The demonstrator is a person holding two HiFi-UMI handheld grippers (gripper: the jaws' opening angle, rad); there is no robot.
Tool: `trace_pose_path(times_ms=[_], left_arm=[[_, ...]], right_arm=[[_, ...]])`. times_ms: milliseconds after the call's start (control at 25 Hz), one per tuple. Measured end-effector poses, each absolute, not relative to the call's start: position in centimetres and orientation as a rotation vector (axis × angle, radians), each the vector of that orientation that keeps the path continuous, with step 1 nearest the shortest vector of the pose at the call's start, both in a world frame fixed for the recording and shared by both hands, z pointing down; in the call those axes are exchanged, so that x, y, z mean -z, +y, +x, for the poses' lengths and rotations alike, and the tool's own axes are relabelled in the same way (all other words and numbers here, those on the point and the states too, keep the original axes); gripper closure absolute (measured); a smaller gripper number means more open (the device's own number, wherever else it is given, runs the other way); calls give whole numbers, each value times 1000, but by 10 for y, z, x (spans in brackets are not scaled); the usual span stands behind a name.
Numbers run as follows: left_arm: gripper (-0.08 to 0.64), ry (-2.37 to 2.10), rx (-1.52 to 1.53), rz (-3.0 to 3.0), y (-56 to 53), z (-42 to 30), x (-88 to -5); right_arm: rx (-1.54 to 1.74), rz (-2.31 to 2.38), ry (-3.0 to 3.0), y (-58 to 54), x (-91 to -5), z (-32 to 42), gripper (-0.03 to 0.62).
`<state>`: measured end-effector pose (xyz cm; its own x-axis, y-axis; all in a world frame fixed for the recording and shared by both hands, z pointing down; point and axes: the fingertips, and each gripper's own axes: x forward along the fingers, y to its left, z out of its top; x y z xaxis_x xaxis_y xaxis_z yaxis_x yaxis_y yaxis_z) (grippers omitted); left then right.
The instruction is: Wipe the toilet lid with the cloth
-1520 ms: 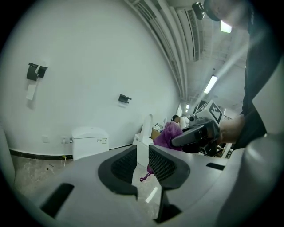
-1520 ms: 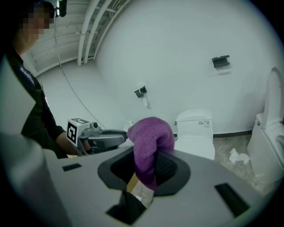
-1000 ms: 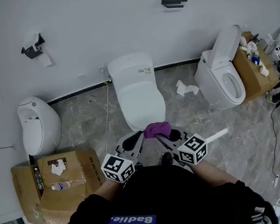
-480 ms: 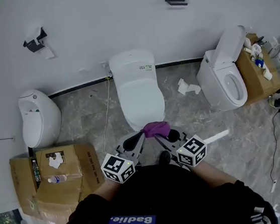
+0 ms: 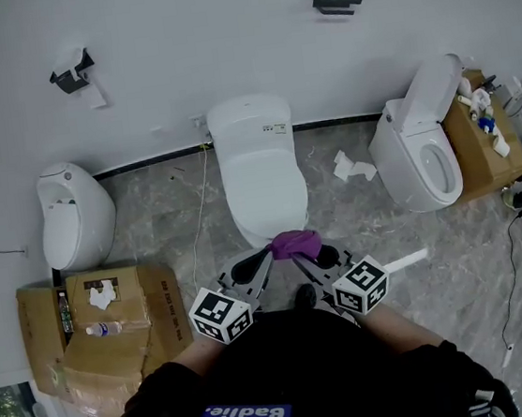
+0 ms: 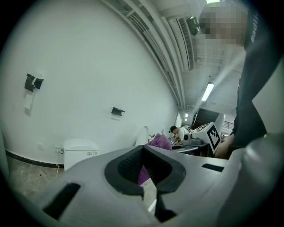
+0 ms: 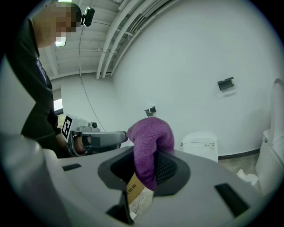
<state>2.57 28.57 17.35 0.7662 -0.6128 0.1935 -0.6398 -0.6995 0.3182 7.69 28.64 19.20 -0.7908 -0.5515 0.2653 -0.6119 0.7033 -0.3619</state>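
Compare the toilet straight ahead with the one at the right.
The middle toilet is closed on top; the right toilet stands open. The middle toilet backs squarely onto the wall; the right toilet sits turned at an angle. Both are white.

White wall point(image 5: 220, 28), grey marble floor point(image 5: 149, 217), urinal point(image 5: 76, 225), cardboard boxes point(image 5: 155, 310)
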Motion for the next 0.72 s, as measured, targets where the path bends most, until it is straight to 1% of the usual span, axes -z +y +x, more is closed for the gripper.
trace_pose_path(times_ms=[720], left_arm=[[543, -947, -114, 2614, 285, 29, -173]], right_arm=[[-661, 957, -2773, 285, -193, 78, 497]])
